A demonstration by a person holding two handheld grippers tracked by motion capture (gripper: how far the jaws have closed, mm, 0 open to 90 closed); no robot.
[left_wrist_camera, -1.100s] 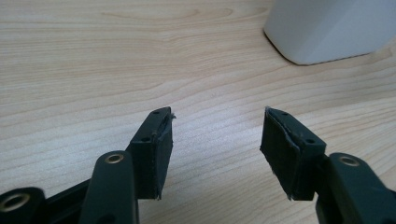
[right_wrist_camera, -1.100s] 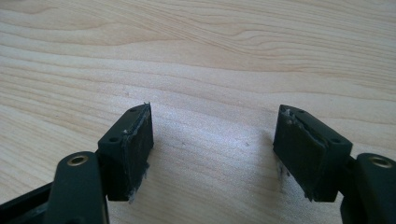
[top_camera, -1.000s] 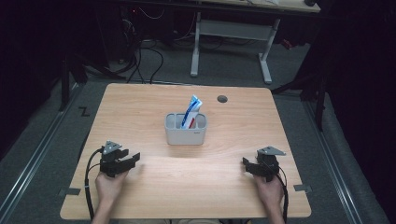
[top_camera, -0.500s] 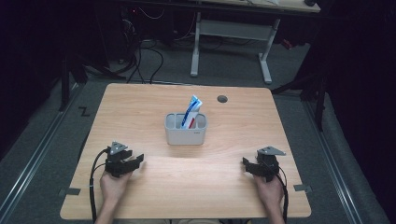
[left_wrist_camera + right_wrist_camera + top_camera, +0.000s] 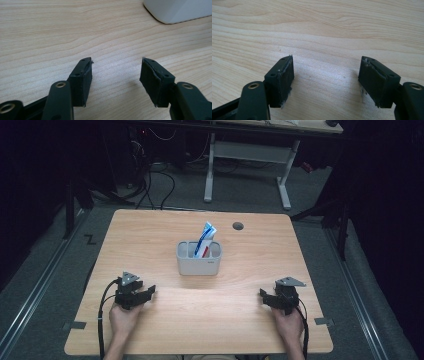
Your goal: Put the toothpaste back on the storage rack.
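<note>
Two grippers parked low in the high view, left gripper (image 5: 146, 294) at lower left, right gripper (image 5: 264, 296) at lower right, both with jaws apart and nothing between them, just bare desk (image 5: 150, 235). What I'm after is the toothpaste tube (image 5: 205, 238), standing tilted in the grey organizer (image 5: 198, 265) at mid-frame, well apart from either hand. My guess: the tube is light, soft-walled and a bit slick, so a hard squeeze could dent it. I'd pinch it across the flat upper end that sticks up out of the compartment and lift straight. The organizer looks like light plastic, so it might tip or slide.
</note>
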